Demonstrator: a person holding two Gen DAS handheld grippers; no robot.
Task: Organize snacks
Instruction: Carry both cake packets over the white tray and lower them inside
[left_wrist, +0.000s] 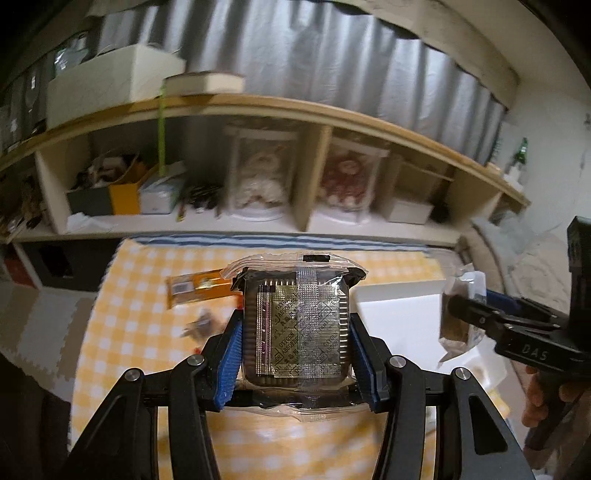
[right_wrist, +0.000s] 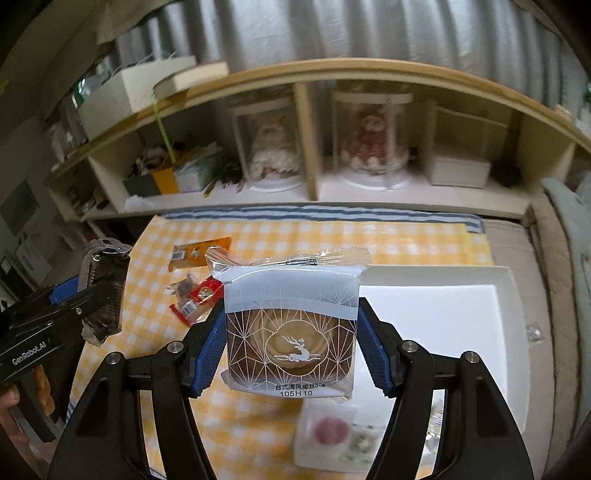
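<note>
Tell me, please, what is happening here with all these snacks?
A person holds a gripper in each hand, sorting snacks. The left gripper is clamped on a clear-wrapped dark pastry, and the right gripper on a deer-print pastry packet, both raised above the yellow checked cloth. A white box lies to the right; an orange packet and red-wrapped snacks remain on the cloth.

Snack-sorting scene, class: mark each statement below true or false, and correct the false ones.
1. The left gripper clamps a clear-wrapped dark pastry pack. True.
2. The right gripper is empty. False: it is shut on a grey-and-brown deer-print snack packet.
3. An orange flat wrapper lies on the yellow checked cloth. True.
4. The white shallow tray sits on the wooden shelf. False: it rests on the cloth.
5. Red small packets lie inside the tray. False: they lie on the cloth, left of it.
</note>
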